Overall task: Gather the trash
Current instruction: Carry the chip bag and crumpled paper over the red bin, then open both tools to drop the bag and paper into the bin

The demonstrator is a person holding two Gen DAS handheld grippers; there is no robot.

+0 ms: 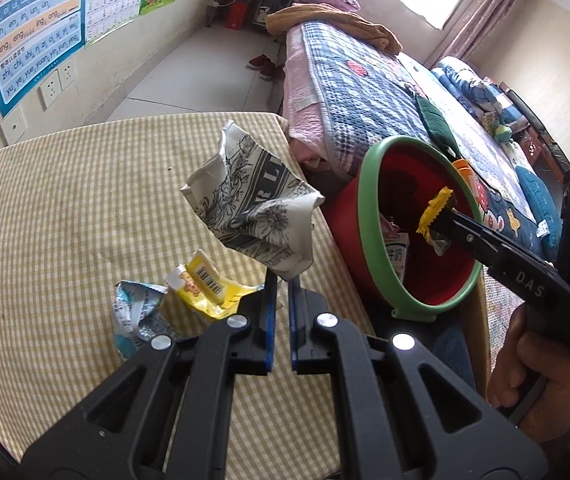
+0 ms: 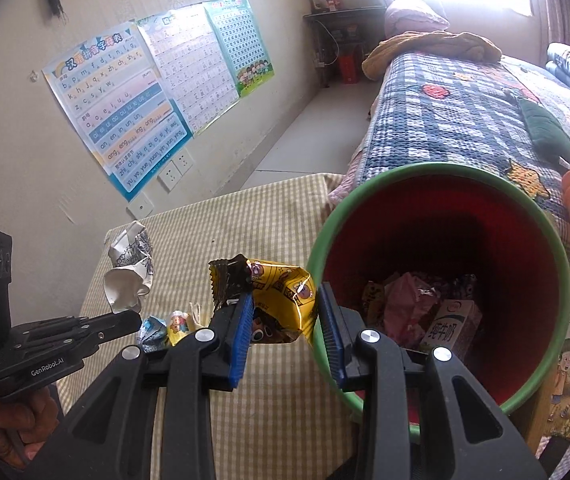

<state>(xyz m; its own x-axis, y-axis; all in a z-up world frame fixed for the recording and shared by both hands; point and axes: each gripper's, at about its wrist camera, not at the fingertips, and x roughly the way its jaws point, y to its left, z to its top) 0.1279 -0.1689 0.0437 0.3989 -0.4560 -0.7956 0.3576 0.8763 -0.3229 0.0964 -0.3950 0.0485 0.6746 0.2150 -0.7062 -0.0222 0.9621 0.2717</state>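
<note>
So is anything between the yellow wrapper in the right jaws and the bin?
Nothing visible. The right gripper holds the yellow snack wrapper at the green rim of the red bin, whose mouth is open, with trash only at the bottom.

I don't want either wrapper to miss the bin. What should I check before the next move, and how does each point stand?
1. Right gripper holds yellow wrapper: ok.
2. Yellow wrapper over the bin opening: ok, seen from the left wrist.
3. Left gripper pinches crumpled printed paper: ok.
4. Printed paper over the bin: not ok, it is above the table.
5. Room left in the bin: ok.
6. Table trash finished: not ok, small wrappers remain.
</note>
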